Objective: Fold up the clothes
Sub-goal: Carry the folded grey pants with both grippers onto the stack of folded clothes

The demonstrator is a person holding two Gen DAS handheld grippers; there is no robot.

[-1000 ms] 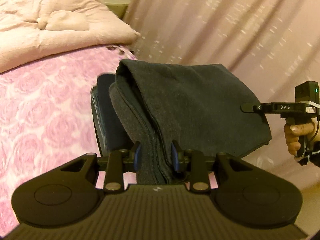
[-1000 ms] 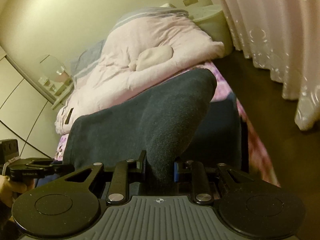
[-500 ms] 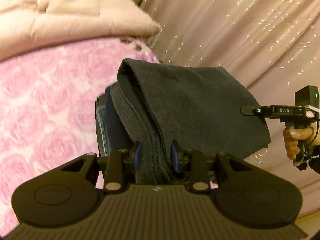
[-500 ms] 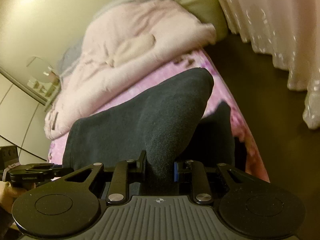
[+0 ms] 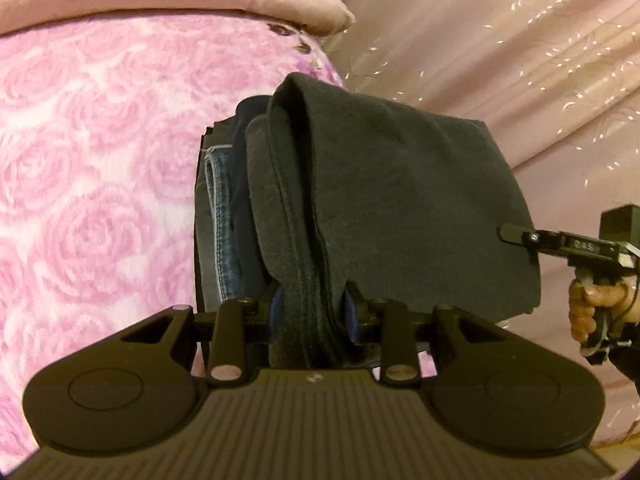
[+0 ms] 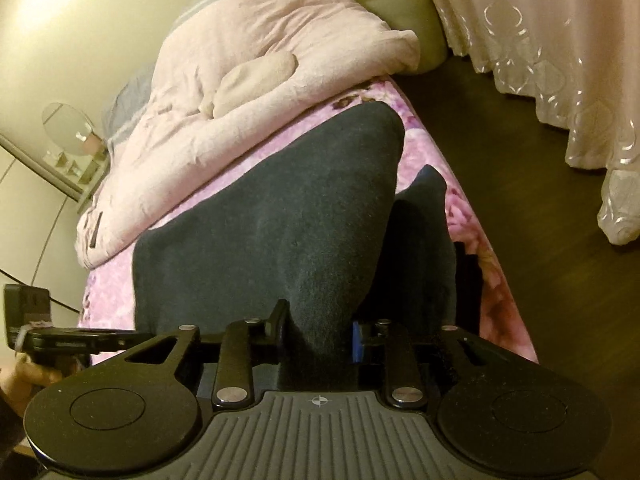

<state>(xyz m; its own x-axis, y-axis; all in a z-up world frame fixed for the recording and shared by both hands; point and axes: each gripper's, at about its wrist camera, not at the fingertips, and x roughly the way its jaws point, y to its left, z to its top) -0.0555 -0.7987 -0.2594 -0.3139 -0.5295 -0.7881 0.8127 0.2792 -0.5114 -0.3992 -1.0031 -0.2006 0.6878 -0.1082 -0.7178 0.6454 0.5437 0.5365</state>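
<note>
Folded dark fleece garment (image 5: 400, 200), soft, thick and limp, hangs above the bed (image 5: 100, 160); left gripper (image 5: 312, 312) and right gripper (image 6: 318, 340) each pinch a bunched upper corner, the best hold.

My left tongs (image 5: 312, 308) and right tongs (image 6: 318, 340) each grip an end of the folded sweater (image 5: 400, 208), which hangs between them above the bed (image 5: 100, 180). Folded jeans (image 5: 218, 232) lie on the bed just beyond it, near the edge. A duvet (image 6: 248, 92) is heaped at the bed's far end. Curtains (image 6: 560, 40) hang to the right, across the floor (image 6: 540, 220).
</note>
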